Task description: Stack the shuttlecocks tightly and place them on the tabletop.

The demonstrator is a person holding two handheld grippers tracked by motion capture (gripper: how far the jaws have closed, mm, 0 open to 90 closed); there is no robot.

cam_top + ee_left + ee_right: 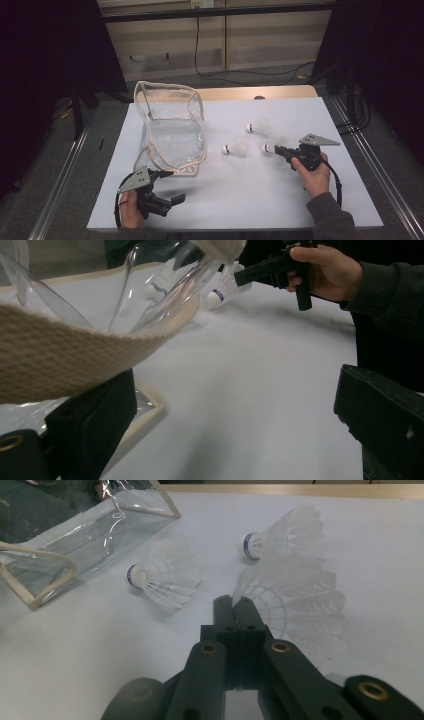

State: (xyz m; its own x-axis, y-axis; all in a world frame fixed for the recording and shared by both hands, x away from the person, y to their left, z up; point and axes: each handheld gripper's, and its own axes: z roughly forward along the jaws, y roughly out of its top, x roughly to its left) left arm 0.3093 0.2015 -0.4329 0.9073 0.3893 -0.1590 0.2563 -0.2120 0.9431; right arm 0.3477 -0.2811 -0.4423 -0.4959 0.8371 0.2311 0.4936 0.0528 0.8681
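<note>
**First shuttlecock gripped, clear bag yet to be filled**

The right gripper (283,149), held in a person's hand at the right of the white counter (260,200), had its fingers pressed together on the feather skirt of the nearest shuttlecock (295,600), which lay low over the counter with its cork tip pointing toward the bag. Two more shuttlecocks lay loose just beyond it: one (235,147) between the gripper and the bag, the other (258,127) a little farther back. Neither was touched.

At the left, the clear plastic bag (170,130) with its cream fabric trim lay on the counter, mouth gaping and nothing visible inside. The left gripper (167,192) sat at the bag's near corner with its fingers spread apart; one finger (92,425) lay close under the woven trim (60,355), but the fingers clamped nothing.

By the look of things, the packing had barely begun. One shuttlecock was secured but not yet lifted across, and all three remained outside the bag. Carrying the held one to the open mouth, likely with the left gripper steadying the rim, appeared to be the next job, followed by the other two.
</note>
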